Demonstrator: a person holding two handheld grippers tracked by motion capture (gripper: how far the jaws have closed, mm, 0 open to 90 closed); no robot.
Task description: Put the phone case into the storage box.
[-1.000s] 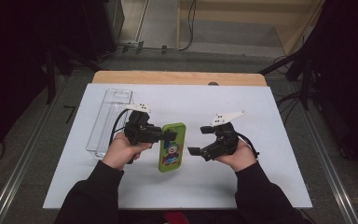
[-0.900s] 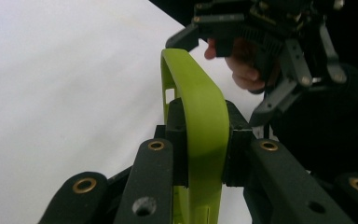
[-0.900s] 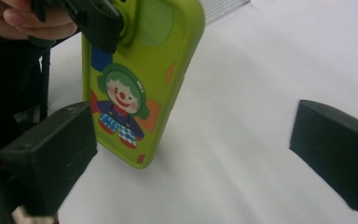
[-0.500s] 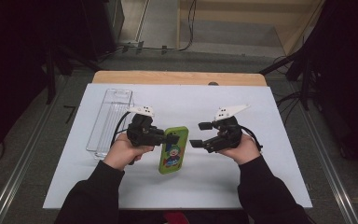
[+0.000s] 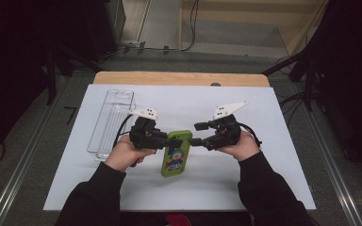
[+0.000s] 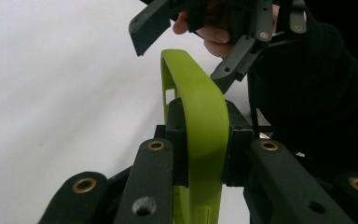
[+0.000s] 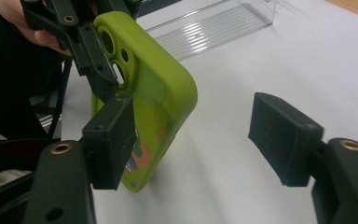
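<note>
High view puts your left gripper (image 5: 162,140) clamped on the green phone case (image 5: 175,153) at frame centre, its left edge hidden behind the jaws. Your right gripper (image 5: 195,134) has just been narrowing, pads still clear of the case.

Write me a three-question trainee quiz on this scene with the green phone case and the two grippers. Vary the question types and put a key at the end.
1. True or false: the left gripper is clamped on the green phone case.
2. Multiple choice: the clear plastic tray lies (A) left of the left gripper, (B) between the two grippers, (C) right of the right gripper.
3. Short answer: do both pads of the right gripper press on the case?

Key
1. True: its pads squeeze the case's edge from both sides.
2. A.
3. No: the jaws have just been closing, but one pad stands well apart from the case.
</note>
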